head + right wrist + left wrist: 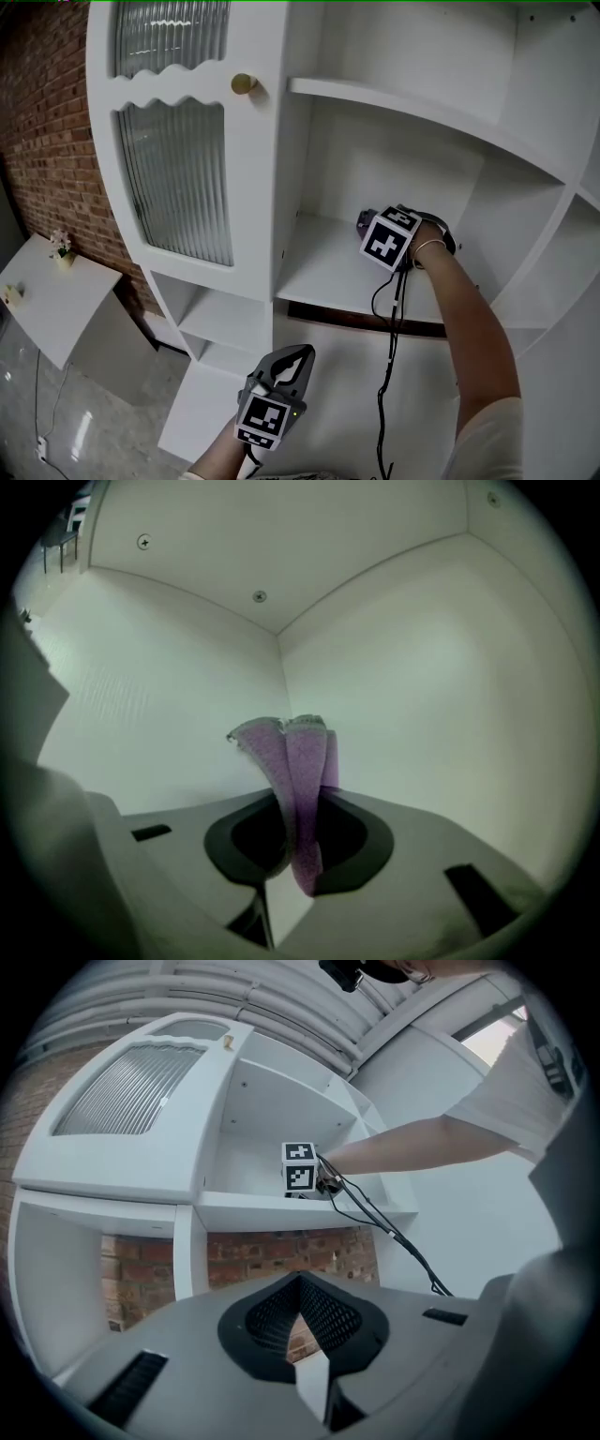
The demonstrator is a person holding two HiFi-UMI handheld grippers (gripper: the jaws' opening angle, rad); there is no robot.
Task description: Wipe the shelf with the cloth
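Lowest and closest in the head view, at 6 o'clock, the left gripper is held out in front of the cabinet, well apart from the shelf. Its own view shows its two jaws drawn together at the tips with nothing between them.

Just to the 3 o'clock side of centre, the person's bare right arm reaches into the open middle compartment. The right gripper sits above the shelf board there. Its jaws are clamped on one purple cloth, which is folded into several layers and sticks out past the tips towards the compartment's inner corner. No view shows whether the cloth touches the board.

Two marker cubes show, one on each gripper: the left one at 6 o'clock and the right one by the wrist. One black cable hangs from the right gripper towards 6 o'clock.

At 10 to 11 o'clock stands one white cabinet door with two ribbed glass panes, one above the other, and one brass knob. Behind it at 9 o'clock is a brick wall. At 8 o'clock a small white table bears one little flower pot.

Three small screw heads dot the white panels in the right gripper view.
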